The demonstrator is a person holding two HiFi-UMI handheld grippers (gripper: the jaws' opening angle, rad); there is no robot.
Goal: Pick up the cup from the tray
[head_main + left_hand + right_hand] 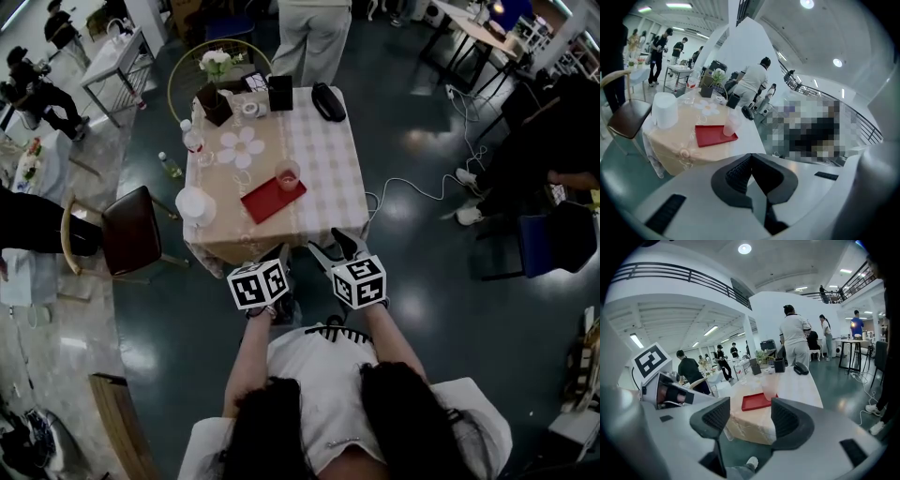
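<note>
One cup [288,175] stands on the red tray [261,204].

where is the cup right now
In the head view the cup stands upright on the far right corner of the red tray, near the middle of the table, with a flower-shaped mat beyond it to the left.

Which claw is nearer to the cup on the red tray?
Left, only slightly, judged from the head view. The left claw is short of the table, almost straight before the cup; the right claw is equally short but off to the cup's right.
</note>
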